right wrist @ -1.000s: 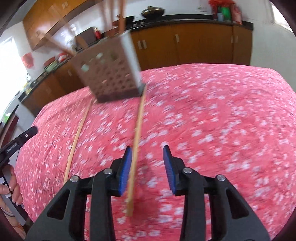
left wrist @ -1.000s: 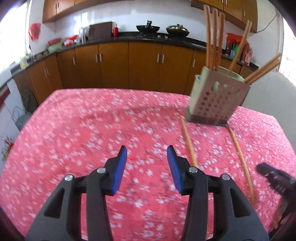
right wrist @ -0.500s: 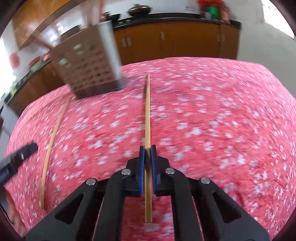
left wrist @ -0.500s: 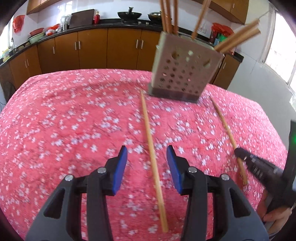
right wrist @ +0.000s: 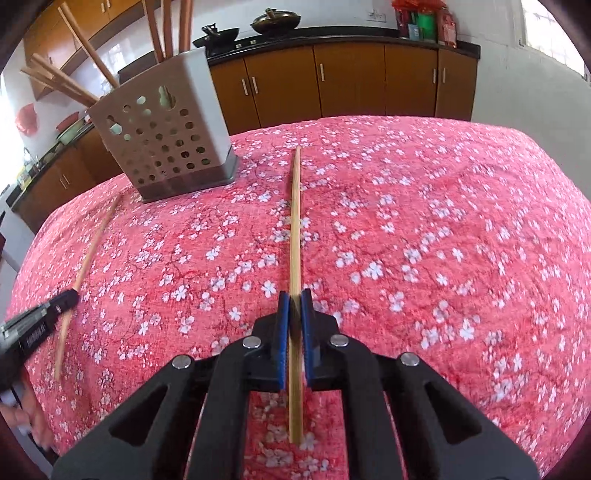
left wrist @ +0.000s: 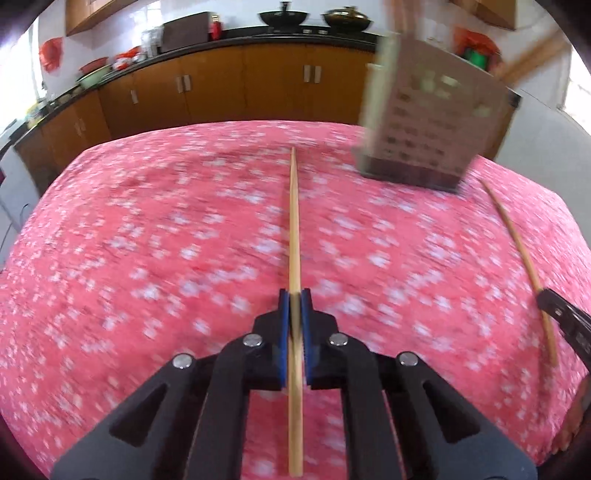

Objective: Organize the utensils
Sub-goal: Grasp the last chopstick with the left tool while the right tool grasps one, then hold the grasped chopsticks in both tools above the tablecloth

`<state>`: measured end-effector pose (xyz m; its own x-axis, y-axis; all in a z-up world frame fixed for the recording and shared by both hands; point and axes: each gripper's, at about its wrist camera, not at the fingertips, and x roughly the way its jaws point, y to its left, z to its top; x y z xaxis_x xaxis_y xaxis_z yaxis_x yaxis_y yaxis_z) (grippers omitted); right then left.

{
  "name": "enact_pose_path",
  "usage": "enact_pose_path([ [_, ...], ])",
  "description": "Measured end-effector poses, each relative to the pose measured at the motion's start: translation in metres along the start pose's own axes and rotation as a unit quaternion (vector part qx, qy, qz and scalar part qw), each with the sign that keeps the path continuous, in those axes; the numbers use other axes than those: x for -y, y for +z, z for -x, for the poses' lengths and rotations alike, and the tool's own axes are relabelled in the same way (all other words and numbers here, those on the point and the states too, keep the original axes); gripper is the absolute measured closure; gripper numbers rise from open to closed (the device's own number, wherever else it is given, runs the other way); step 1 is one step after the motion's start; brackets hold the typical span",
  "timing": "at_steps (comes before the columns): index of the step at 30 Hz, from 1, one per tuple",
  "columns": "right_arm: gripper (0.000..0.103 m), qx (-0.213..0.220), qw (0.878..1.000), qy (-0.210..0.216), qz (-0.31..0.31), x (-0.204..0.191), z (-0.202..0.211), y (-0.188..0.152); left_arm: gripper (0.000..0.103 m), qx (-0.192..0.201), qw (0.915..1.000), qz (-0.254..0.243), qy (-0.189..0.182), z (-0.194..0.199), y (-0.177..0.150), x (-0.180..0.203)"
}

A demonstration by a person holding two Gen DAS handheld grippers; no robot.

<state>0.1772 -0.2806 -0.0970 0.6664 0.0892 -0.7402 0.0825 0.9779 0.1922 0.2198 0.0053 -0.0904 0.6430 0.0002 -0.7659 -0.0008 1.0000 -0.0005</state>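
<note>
Pinching chopsticks: left tool (left wrist: 294, 297) clamps one chopstick (left wrist: 294, 221), right tool (right wrist: 294, 297) another chopstick (right wrist: 295, 221).

Floral tablecloth (right wrist: 424, 229), brown cabinets (right wrist: 351, 85) (woks (left wrist: 283, 16) on counter).

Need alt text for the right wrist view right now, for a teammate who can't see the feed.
The right gripper is shut on a chopstick that points away over a red floral tablecloth. To the left stands a perforated utensil holder with chopsticks in it, and the left gripper holds a second chopstick at the left edge.
</note>
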Motion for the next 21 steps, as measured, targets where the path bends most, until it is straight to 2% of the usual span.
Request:
enact_pose_path([
  [6,0.095,0.0,0.999,-0.026,0.044,-0.014,-0.014,0.01,0.091,0.005,1.0,0.002,0.004,-0.006,0.01,-0.023],
  [21,0.095,0.0,0.999,-0.019,0.037,-0.01,-0.016,0.011,0.09,0.005,0.9998,0.018,-0.011,-0.004,0.006,-0.029],
])
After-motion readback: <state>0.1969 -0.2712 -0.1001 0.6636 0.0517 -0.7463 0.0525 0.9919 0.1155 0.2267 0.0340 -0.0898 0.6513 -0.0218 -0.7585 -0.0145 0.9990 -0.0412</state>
